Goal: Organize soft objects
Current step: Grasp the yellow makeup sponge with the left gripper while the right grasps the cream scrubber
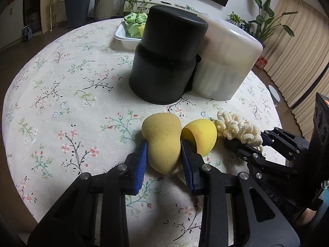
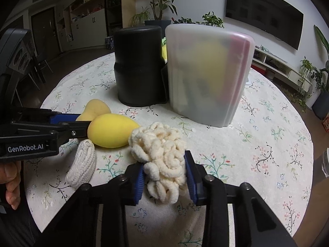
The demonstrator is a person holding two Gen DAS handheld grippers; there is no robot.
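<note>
On the floral tablecloth (image 1: 61, 86), my left gripper (image 1: 163, 146) is shut on a tan pear-shaped sponge (image 1: 162, 135), its blue pads pressing the narrow waist. A brighter yellow egg-shaped sponge (image 1: 200, 135) touches it on the right. In the right wrist view my right gripper (image 2: 164, 162) is shut on a cream fluffy scrunchie (image 2: 160, 144), squeezed between the pads. That view also has the yellow sponge (image 2: 111, 131), the tan sponge (image 2: 96, 107) and the left gripper (image 2: 84, 119) at the left. The right gripper (image 1: 246, 140) and the scrunchie (image 1: 236, 129) appear at the right of the left wrist view.
A black cylinder container (image 1: 164, 61) and a translucent white bin (image 1: 226, 61) stand side by side mid-table. Behind them is a white tray (image 1: 125, 37) with green cloth. A white knitted roll (image 2: 82, 168) lies near the yellow sponge. A person's hand (image 2: 10, 181) holds the left gripper.
</note>
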